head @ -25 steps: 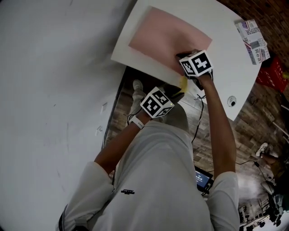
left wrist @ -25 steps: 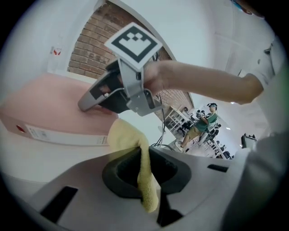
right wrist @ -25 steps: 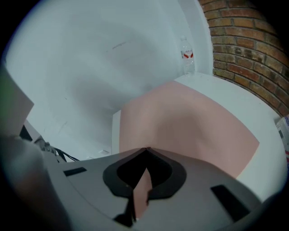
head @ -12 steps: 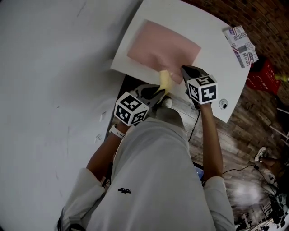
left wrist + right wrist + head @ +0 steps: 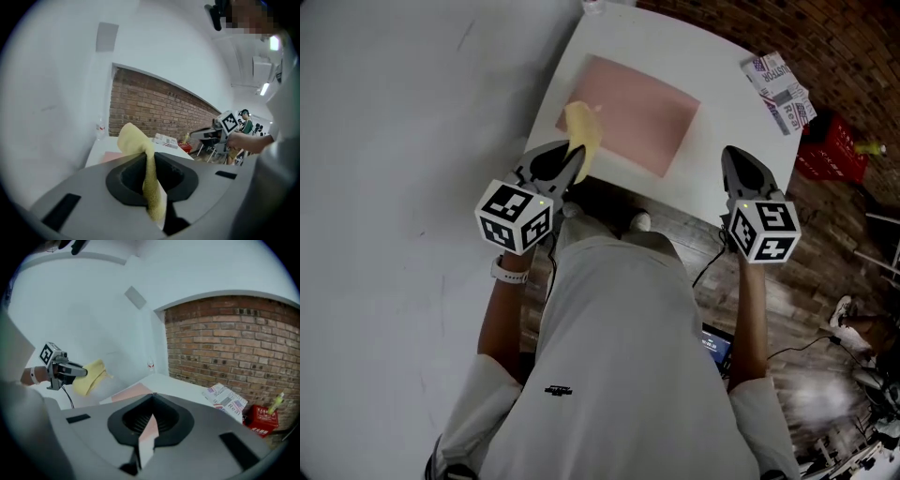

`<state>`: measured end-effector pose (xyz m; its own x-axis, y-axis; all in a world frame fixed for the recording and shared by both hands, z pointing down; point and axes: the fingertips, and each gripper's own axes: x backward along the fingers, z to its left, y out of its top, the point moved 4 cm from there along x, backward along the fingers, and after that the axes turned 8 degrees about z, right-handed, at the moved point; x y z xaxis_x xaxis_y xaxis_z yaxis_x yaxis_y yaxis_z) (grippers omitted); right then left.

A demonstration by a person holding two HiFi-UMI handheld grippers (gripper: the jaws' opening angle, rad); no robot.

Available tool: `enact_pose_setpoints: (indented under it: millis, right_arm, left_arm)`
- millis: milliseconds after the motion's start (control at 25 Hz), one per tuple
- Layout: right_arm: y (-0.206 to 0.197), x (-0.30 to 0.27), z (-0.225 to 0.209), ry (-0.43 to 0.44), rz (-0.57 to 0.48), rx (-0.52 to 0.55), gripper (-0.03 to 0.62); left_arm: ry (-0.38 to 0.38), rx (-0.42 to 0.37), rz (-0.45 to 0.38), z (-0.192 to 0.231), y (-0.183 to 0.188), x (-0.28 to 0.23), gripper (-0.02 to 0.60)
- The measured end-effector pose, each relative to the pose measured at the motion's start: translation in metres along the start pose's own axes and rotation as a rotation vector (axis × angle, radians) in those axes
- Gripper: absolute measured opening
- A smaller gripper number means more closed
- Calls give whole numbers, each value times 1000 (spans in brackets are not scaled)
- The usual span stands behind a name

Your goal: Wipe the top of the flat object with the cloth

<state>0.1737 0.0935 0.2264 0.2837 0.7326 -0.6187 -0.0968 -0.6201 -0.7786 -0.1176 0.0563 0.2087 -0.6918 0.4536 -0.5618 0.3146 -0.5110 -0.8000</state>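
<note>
The white desk (image 5: 712, 56) carries the mat (image 5: 637, 112), a pink flat sheet lying square on the half of the top nearer the wall. The top of the mat is bare.

The left gripper (image 5: 572, 155) hangs at the mat's near left corner. Its fingers are clenched on the cloth (image 5: 581, 136), a yellow fold that stands up out of them and appears clear of the mat. The right gripper (image 5: 733, 155) is off the desk's near right edge, well apart from the mat, with its fingers pressed together on nothing.

Step in hand: bring the cloth to the mat.
- Lower the left gripper until the cloth, not the fingers, bears on the mat.
- Keep the cloth flat and the pressure light, since the mat may slide.
- If it does, steady a corner with the right gripper.

A printed packet (image 5: 778, 89) lies at the desk's far right corner. On the floor beyond stands a red crate (image 5: 825, 155). A bottle (image 5: 870, 148) shows at it, but whether it is inside cannot be told.
</note>
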Motion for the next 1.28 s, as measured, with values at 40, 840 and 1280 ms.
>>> enact_pose_setpoints:
  millis: [40, 840, 1280]
  right_arm:
    - [3, 15, -3, -21, -17, 9, -5]
    - [-2, 174, 2, -348, -492, -49, 3]
    - [-8, 147, 26, -248, -340, -6, 0]
  left_arm:
    - [9, 7, -21, 5, 7, 8, 57]
    - [81, 54, -341, -47, 29, 68, 57]
    - [52, 2, -337, -71, 36, 69, 57]
